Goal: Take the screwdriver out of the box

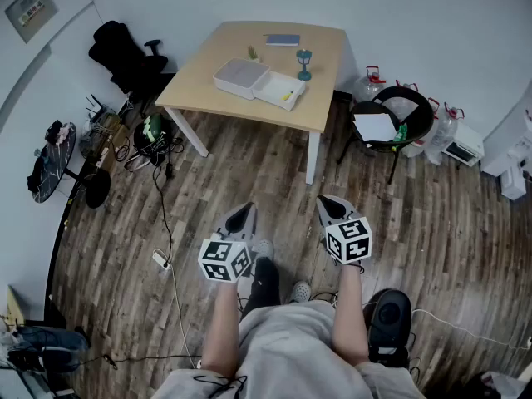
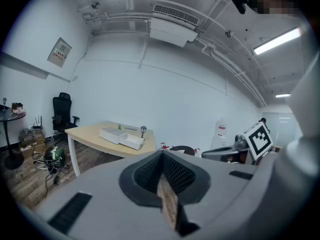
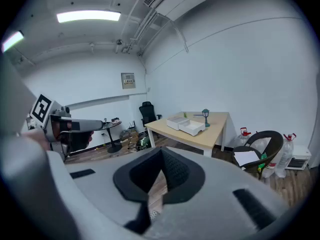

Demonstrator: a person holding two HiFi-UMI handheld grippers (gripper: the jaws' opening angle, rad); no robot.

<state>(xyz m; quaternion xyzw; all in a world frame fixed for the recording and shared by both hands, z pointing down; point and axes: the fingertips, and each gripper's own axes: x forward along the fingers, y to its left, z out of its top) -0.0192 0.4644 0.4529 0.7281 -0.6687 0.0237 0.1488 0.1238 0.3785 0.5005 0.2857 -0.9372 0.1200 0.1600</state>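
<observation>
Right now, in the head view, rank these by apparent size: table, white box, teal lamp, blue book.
1. table
2. white box
3. blue book and teal lamp: these look about alike, so I won't rank them.
All sit at a similar distance.

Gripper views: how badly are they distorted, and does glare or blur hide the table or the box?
Left gripper view: strong fisheye with dark corners and bowed walls; the ceiling light is blown out, the table small but sharp. Right gripper view: same fisheye, one glaring light strip, the box clear. Head view: even light, soft shadows, curved edges, no blur.
</observation>
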